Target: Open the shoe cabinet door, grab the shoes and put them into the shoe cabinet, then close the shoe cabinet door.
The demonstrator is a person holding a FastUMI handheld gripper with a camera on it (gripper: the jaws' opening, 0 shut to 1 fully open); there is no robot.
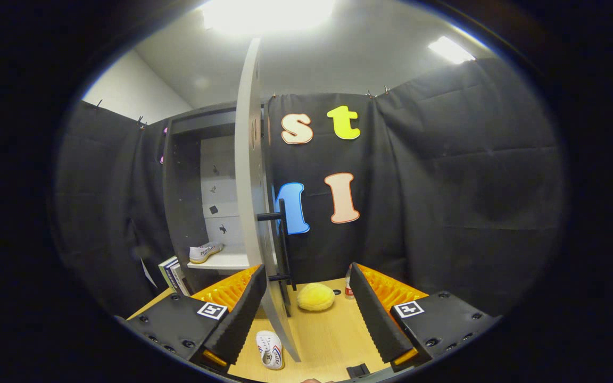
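Plainly, the tongs stand released, their two ribbed fingers spread wide and pressing on nothing. The thin edge of the shoe cabinet door rises between them, closer to the left finger; whether that finger touches the door I cannot tell. The door is a flat pale panel, swung open and seen nearly edge-on, so its face is barely readable. A dark bar handle stands off its far side on two short posts.

Left of the door, the shoe cabinet is a dark box with a pale back panel and a smooth light shelf. One white shoe lies on that shelf, its sole toward the dark side wall. A second white shoe lies on the wood-grain tabletop, between the fingers and just beside the door's lower edge, laces up.

Beyond the fingers, a fuzzy yellow rounded thing rests on the tabletop; what it is stays unclear. A small bottle behind it is half hidden by the right finger. Some books lean beside the cabinet's foot, partly cut off by the left finger.
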